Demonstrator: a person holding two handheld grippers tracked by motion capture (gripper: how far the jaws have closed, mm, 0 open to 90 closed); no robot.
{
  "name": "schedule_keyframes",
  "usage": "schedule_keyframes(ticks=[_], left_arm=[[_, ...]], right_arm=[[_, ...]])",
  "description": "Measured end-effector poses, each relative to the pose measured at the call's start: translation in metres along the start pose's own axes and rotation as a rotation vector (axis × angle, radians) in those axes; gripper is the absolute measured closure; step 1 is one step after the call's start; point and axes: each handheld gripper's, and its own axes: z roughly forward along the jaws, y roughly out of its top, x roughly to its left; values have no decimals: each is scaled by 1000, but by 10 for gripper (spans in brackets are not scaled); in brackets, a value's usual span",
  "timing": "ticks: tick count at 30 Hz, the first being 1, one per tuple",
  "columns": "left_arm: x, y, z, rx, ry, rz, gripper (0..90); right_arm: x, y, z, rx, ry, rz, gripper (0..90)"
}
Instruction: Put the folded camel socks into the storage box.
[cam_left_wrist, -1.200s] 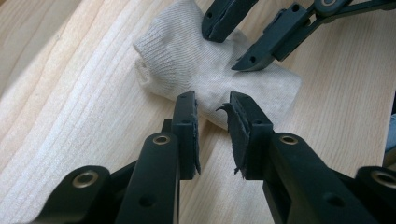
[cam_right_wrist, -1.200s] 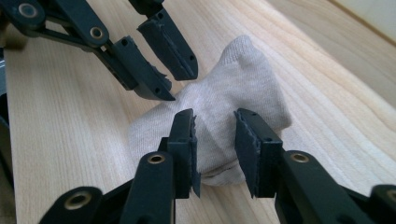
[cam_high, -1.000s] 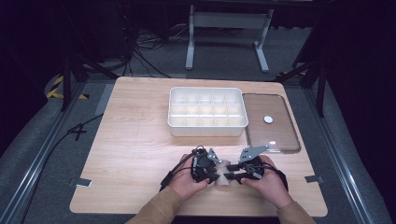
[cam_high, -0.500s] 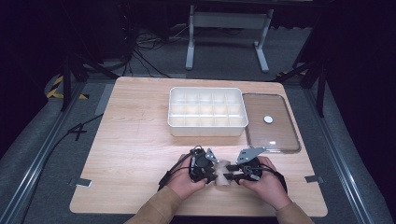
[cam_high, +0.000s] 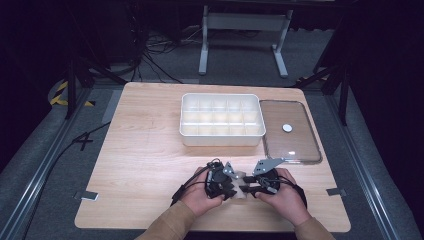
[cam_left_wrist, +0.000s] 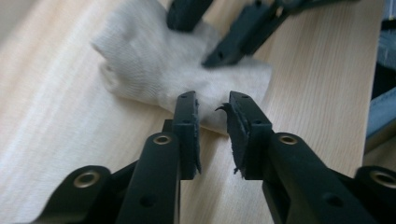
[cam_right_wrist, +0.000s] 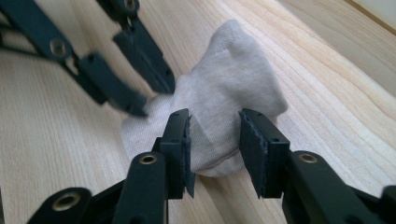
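Little has moved since the earlier frames: both hands stay at the near edge of the wooden table (cam_high: 150, 150), the grippers facing each other over a small pale cloth (cam_high: 242, 186), and both pairs of jaws have just been opening slightly. The cloth is a crumpled piece of off-white knit fabric lying on the table near the middle of the near edge, between the two hands. The left gripper (cam_high: 225, 184) comes in from the left, and in the left gripper view (cam_left_wrist: 212, 105) its black jaws stand a little spread, tips at the near edge of the cloth (cam_left_wrist: 177, 70), which lies in the gap; whether the pads touch the fabric cannot be told. The right gripper (cam_high: 249, 189) comes in from the right, and in the right gripper view (cam_right_wrist: 214, 122) its jaws stand spread on either side of a raised fold of the cloth (cam_right_wrist: 224, 88), with a visible gap on the right pad's side, so they do not pinch it. Each gripper view also shows the other gripper's jaws resting at the far side of the cloth. Farther back on the table sits a white compartment box (cam_high: 187, 135), and just to its right lies a clear lid (cam_high: 300, 150) with a small white disc (cam_high: 287, 128) on it.
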Motion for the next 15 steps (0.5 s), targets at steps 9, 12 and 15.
schedule_keyframes(ticks=[9,12,15], left_arm=[[0,-1,1,13,14,-3,725],[0,-1,4,30,18,5,722],[-3,0,7,32,24,12,715]], right_arm=[[3,5,-5,-21,-26,14,519],[6,9,-11,-45,-68,6,480],[6,12,-14,-84,-85,46,455]])
